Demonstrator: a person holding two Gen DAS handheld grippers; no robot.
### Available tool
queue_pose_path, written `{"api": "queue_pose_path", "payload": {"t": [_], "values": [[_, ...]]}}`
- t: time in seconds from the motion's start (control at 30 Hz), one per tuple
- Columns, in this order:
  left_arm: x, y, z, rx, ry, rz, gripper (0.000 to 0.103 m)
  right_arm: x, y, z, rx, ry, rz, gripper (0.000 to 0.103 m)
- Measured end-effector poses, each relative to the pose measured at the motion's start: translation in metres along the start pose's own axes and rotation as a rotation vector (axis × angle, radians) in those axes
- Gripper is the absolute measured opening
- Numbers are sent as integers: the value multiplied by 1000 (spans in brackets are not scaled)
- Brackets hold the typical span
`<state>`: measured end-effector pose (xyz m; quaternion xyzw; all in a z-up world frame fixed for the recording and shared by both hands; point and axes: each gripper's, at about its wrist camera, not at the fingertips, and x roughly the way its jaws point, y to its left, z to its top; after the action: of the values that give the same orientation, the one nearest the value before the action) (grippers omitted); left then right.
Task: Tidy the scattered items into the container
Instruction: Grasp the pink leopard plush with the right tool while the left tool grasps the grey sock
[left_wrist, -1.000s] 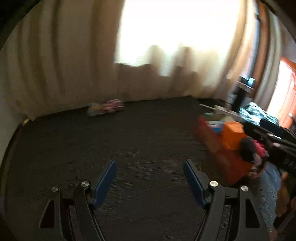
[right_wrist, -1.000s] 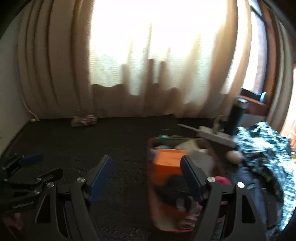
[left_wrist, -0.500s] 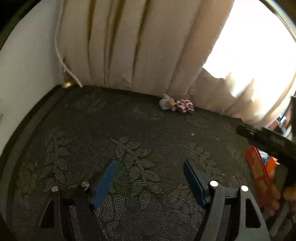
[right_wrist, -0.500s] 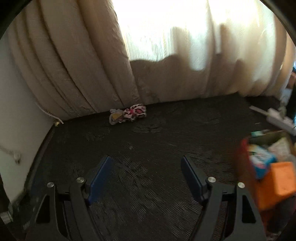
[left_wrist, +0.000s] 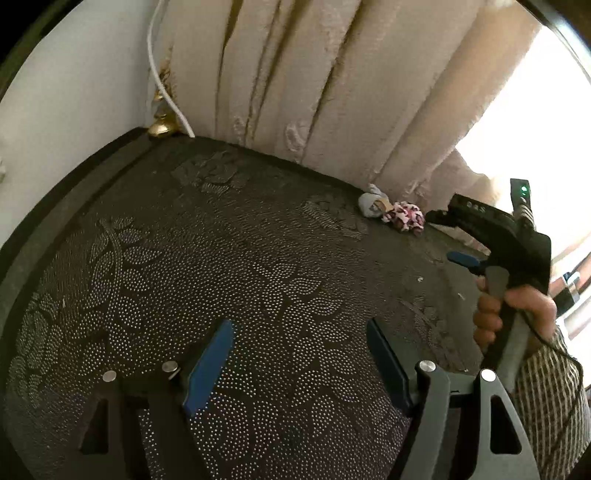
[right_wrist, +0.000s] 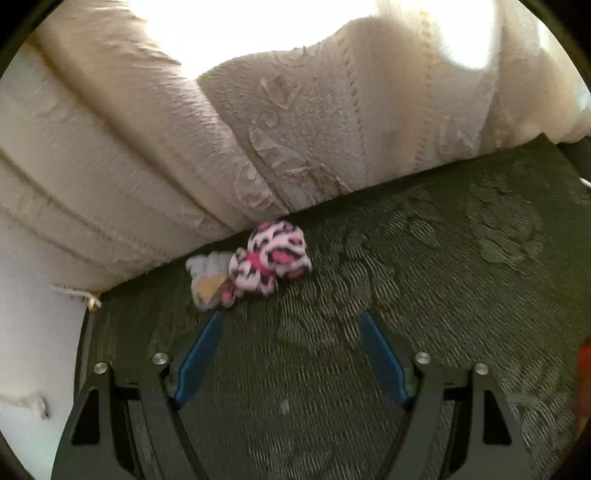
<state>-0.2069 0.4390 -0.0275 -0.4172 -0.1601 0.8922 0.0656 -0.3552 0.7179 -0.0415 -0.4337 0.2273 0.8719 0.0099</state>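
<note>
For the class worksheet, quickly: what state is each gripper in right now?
Left gripper: open, nothing between its fingers.
Right gripper: open, empty, just short of the pink spotted toy on the carpet.

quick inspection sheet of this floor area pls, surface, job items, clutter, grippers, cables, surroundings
surface: dark carpet with a dotted leaf pattern, a few pale specks on it.
job's things: pink, white and black spotted fabric bundle and a pale grey fabric piece with a tan patch lie touching each other on the carpet at the curtain's foot. Container: only an orange-red sliver at the right wrist view's right edge, too little to identify.
clutter: nothing seen.
grippers: left gripper open, empty, over bare carpet; right gripper open, empty, just short of the two fabric items.
cables: white cable runs down the wall; thin dark lead by the checked sleeve.
surroundings: cream embroidered curtain, white wall.
</note>
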Motion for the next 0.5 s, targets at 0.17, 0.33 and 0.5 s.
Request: {"api": "queue_pose_path", "payload": {"t": [0.17, 0.33, 0.5], "values": [[6, 0, -3, -14, -4, 13, 96, 24, 5, 17, 19, 7, 14, 80], [10, -2, -5, -12, 13, 10, 96, 41, 12, 22, 9, 22, 15, 80], [16, -4, -6, -8, 27, 17, 96, 49, 24, 19, -55, 6, -33, 78]]}}
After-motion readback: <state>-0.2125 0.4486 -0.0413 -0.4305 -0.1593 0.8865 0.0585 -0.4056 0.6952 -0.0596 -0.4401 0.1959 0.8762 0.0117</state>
